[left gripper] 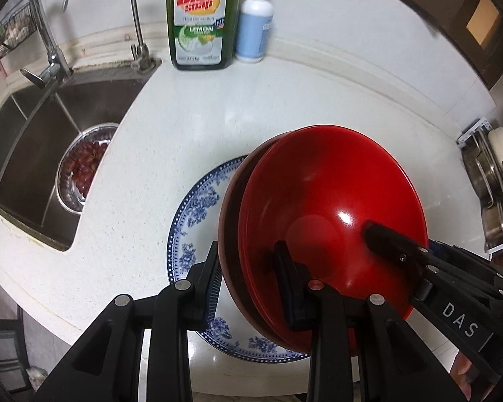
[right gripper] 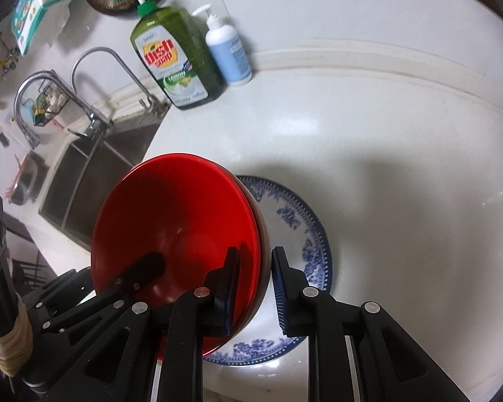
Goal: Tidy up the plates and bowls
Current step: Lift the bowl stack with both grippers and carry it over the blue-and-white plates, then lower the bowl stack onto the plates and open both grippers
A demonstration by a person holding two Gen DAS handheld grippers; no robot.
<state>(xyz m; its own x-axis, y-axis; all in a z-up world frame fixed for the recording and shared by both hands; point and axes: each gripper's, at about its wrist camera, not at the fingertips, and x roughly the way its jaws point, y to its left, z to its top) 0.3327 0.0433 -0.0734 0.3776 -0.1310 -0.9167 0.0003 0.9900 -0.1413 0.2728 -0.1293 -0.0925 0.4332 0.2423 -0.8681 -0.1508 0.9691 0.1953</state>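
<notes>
Two nested red bowls (left gripper: pixel 332 201) stand over a blue-and-white patterned plate (left gripper: pixel 198 207) on the white counter. My left gripper (left gripper: pixel 248 268) straddles the bowls' left rim, one finger inside, one outside, with a small gap on the outer side. My right gripper (right gripper: pixel 256 271) straddles the bowls' (right gripper: pixel 171 221) right rim in the right wrist view, its outer finger apart from the wall, over the plate (right gripper: pixel 301 221). The right gripper's finger (left gripper: pixel 385 238) shows inside the bowl in the left wrist view.
A steel sink (left gripper: pixel 33 140) with a metal bowl of red fruit (left gripper: pixel 84 167) lies to the left. A green dish soap bottle (left gripper: pixel 203 16) and a white pump bottle (left gripper: pixel 255 26) stand at the back wall. A rack with pots (left gripper: pixel 493 181) is at the right.
</notes>
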